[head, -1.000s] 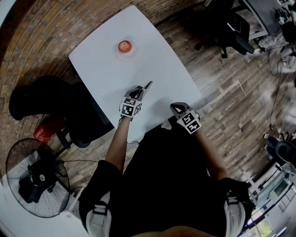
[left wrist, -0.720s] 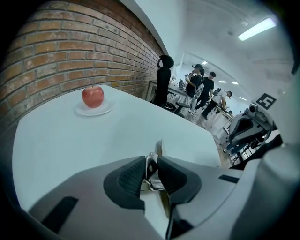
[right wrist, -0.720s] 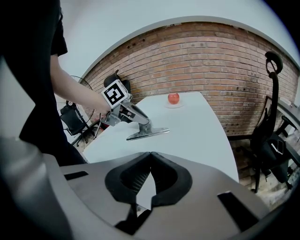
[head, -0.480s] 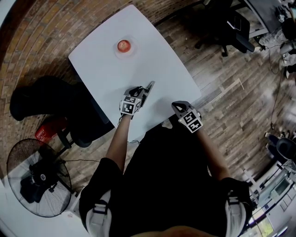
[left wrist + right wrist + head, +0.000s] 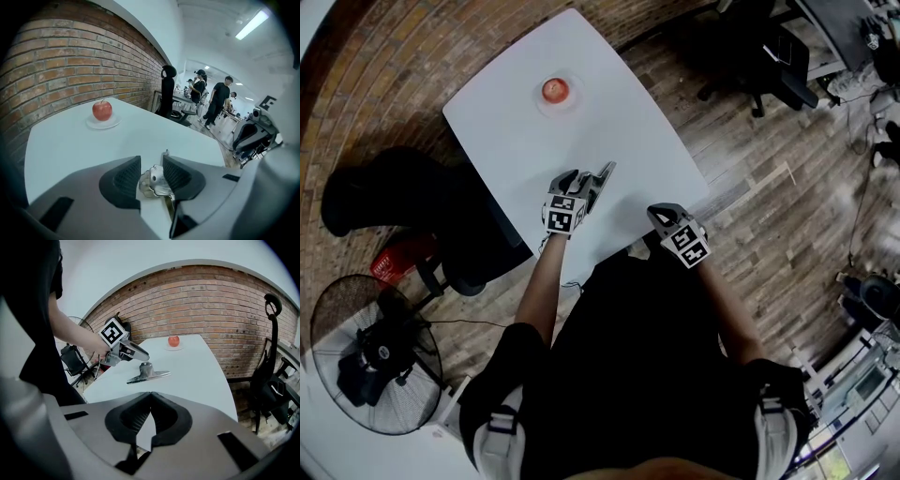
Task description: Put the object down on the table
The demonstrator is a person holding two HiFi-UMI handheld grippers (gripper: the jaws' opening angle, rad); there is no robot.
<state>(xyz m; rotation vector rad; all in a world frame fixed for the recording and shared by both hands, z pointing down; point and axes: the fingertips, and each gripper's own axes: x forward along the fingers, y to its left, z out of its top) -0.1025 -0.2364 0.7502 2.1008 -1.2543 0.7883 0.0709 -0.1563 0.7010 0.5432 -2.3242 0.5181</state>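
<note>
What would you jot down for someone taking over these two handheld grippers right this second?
Left gripper: jaws opening, the metal tool sits between them, no longer pinched.
Right gripper: shut, empty, held at the near table edge.
Things: the metal tool rests on the white table, near the front. An apple on a small plate stands at the far end, untouched.
Done: the tool is down on the table.
Left: probably just draw the left gripper back clear of the tool without nudging it.
</note>
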